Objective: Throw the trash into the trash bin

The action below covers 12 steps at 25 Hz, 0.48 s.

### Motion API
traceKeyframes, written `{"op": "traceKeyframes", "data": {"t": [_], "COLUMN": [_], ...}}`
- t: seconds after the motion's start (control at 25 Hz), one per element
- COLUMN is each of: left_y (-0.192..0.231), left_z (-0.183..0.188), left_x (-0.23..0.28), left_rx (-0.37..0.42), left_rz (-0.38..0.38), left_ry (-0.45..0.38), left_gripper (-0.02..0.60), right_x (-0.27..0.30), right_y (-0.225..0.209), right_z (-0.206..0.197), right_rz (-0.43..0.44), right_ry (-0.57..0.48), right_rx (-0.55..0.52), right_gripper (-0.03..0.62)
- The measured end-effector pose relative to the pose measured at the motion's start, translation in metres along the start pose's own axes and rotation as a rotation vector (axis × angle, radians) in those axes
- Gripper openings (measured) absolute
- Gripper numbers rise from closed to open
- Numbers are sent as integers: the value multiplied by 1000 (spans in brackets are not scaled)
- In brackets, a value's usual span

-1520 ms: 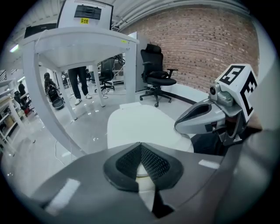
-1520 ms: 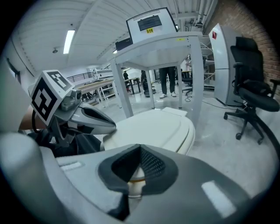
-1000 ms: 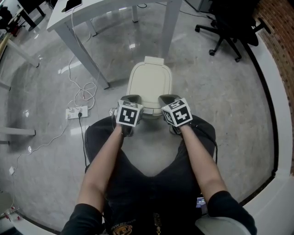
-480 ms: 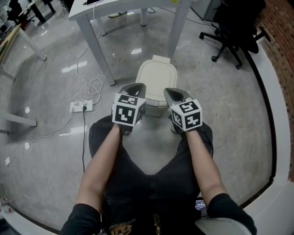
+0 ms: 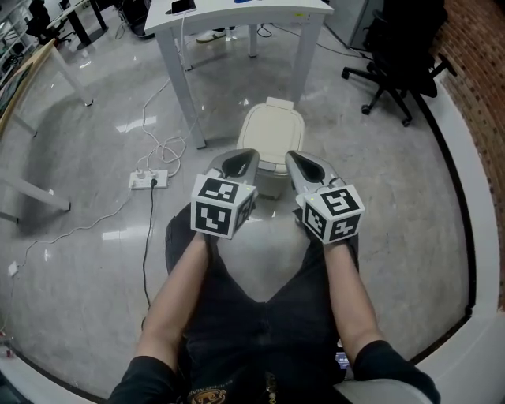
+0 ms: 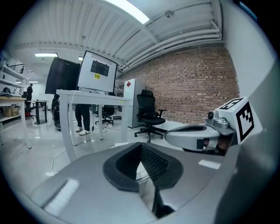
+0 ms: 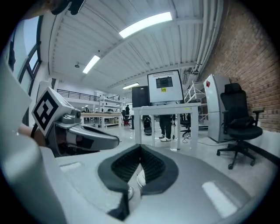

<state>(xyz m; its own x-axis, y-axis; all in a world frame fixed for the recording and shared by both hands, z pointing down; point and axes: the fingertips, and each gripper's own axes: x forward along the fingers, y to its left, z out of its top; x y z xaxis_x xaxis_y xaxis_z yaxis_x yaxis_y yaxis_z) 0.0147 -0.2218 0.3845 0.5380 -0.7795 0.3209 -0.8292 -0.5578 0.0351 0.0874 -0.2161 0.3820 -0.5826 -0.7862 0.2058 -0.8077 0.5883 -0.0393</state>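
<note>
A cream trash bin (image 5: 272,134) with its lid closed stands on the floor just beyond both grippers. My left gripper (image 5: 241,158) and right gripper (image 5: 300,160) are held side by side above my lap, pointing forward over the bin's near edge. In the left gripper view the black pads (image 6: 151,162) meet at the tip with nothing between them. The right gripper view shows its pads (image 7: 151,164) closed the same way, also empty. No trash is visible in any view.
A white table (image 5: 237,12) stands behind the bin, one leg (image 5: 177,71) to the bin's left. A power strip (image 5: 150,180) with cables lies on the floor at left. A black office chair (image 5: 402,47) and a brick wall (image 5: 481,71) are at right.
Both grippers have risen together and tilted up toward level, still side by side. The bin now sits further up in the head view, beyond their tips.
</note>
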Motion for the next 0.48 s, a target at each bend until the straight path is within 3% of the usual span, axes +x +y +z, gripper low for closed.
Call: {"op": "traceKeyframes", "data": {"t": [0.48], "left_y": [-37], "left_z": [15], "left_x": [-93], "left_rx": [-21], "left_rz": [14], "left_ry": [-79], "left_gripper": [8], "right_x": [-70], "right_y": [64], "right_z": [43], "right_rz": [48], "right_ry": [-92], "right_rx": [-19], "right_gripper": [3]}}
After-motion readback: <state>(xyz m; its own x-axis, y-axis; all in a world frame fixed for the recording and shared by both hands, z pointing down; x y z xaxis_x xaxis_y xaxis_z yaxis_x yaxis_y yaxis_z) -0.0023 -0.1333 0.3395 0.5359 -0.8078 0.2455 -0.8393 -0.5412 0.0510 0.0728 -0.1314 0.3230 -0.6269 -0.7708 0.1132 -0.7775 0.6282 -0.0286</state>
